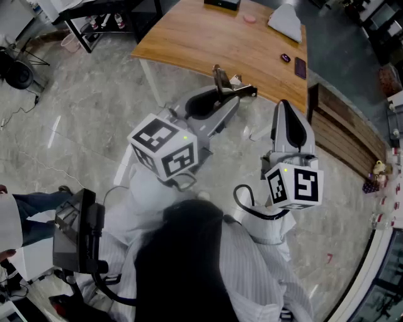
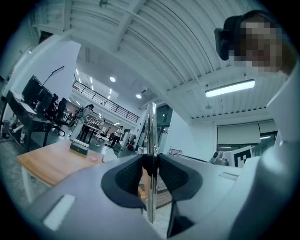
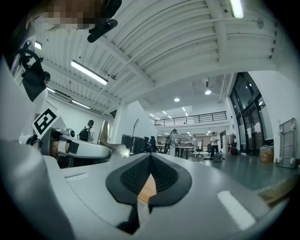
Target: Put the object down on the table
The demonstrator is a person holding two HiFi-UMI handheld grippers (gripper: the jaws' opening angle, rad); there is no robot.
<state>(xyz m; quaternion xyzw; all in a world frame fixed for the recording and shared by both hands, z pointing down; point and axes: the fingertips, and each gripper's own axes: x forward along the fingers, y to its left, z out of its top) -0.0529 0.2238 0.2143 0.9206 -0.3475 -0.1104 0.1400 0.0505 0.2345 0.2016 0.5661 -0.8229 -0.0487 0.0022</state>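
Observation:
My left gripper (image 1: 233, 88) is shut on a thin metal piece (image 1: 218, 75) that sticks up out of its jaws. It hangs in the air just short of the near edge of the wooden table (image 1: 208, 38). In the left gripper view the metal piece (image 2: 151, 136) stands edge-on, a bright vertical strip with the left gripper (image 2: 151, 165) pressing its pads on both sides. My right gripper (image 1: 284, 104) floats to the right of it over the floor, also near the table edge. In its own view the right gripper (image 3: 150, 162) is shut with nothing in it.
On the table lie a black box (image 1: 221, 3), a small pink thing (image 1: 250, 19), a white folded sheet (image 1: 286, 22) and two small dark items (image 1: 300, 66). A slatted wooden bench (image 1: 343, 129) runs along the right. A person's leg (image 1: 31, 210) shows at the left.

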